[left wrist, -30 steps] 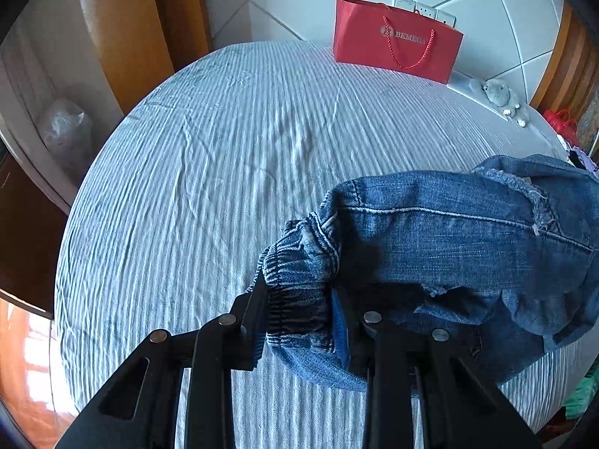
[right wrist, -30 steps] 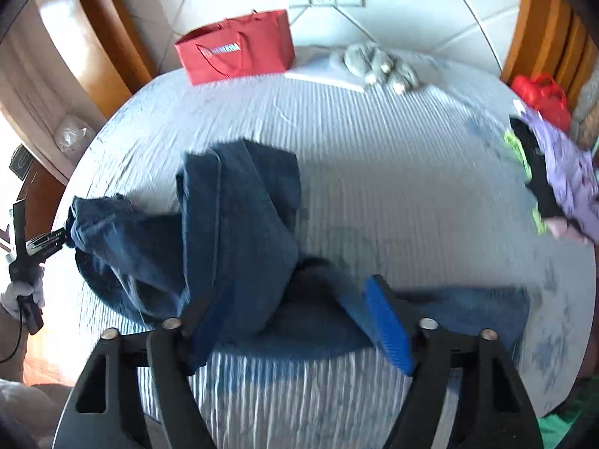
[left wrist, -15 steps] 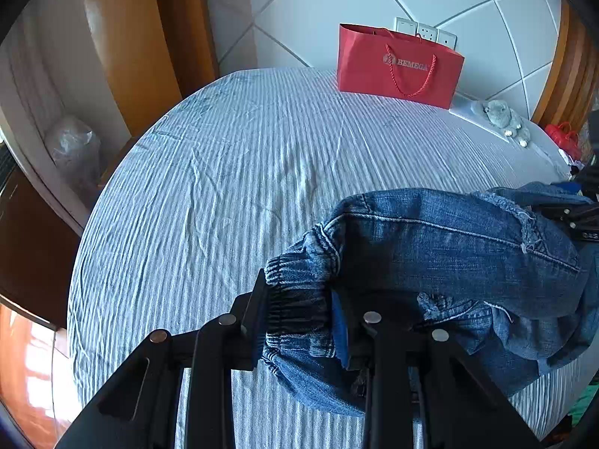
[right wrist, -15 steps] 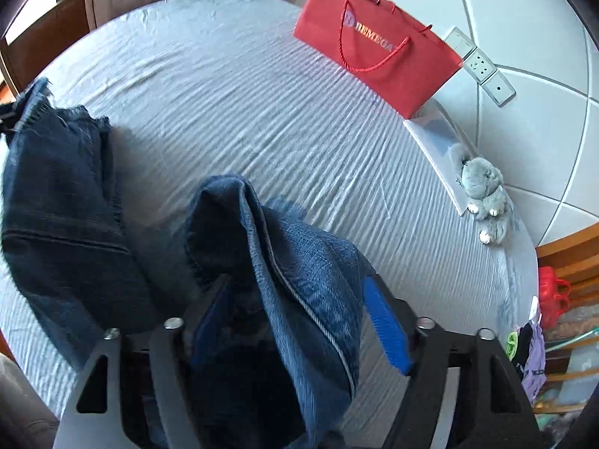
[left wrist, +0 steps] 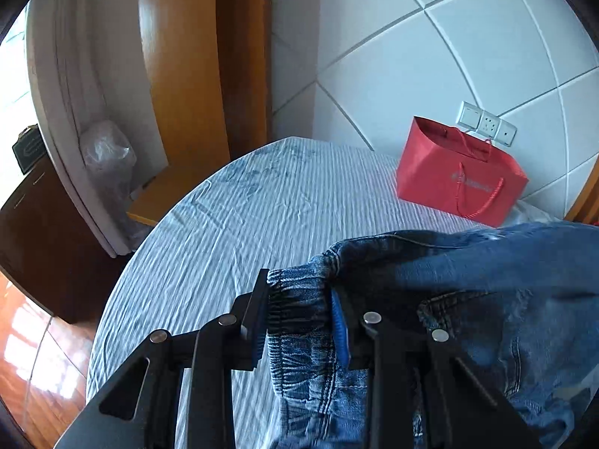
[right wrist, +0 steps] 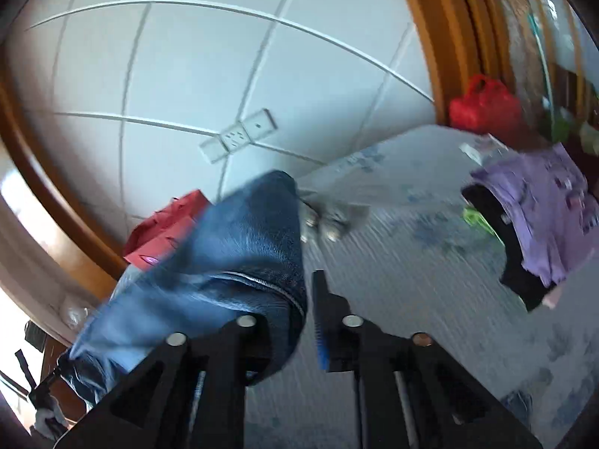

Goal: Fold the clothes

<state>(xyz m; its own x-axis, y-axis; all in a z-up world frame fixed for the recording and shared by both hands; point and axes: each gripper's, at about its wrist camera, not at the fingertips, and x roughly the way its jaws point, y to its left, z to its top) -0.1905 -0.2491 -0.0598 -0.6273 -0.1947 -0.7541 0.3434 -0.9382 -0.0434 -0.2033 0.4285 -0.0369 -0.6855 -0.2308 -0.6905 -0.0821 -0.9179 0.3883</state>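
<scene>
Only the right wrist view shows purple clothes (right wrist: 543, 205), while both grippers' fingers (left wrist: 258, 321) (right wrist: 322, 321) clench the jeans (left wrist: 468, 299).

Hardly any lettering can be read. The glossy red paper gift bag with red cord handles (left wrist: 459, 182), standing on the bed at about two o'clock in the left wrist view, carries a pale printed brand line across its front face, but motion blur smears it into an unreadable streak. In the right wrist view the same bag (right wrist: 164, 230), at about nine o'clock behind hanging denim, shows only a small pale blotch where the print sits. The lilac printed garment (right wrist: 543, 202) at three o'clock bears dark marks too blurred to read
</scene>
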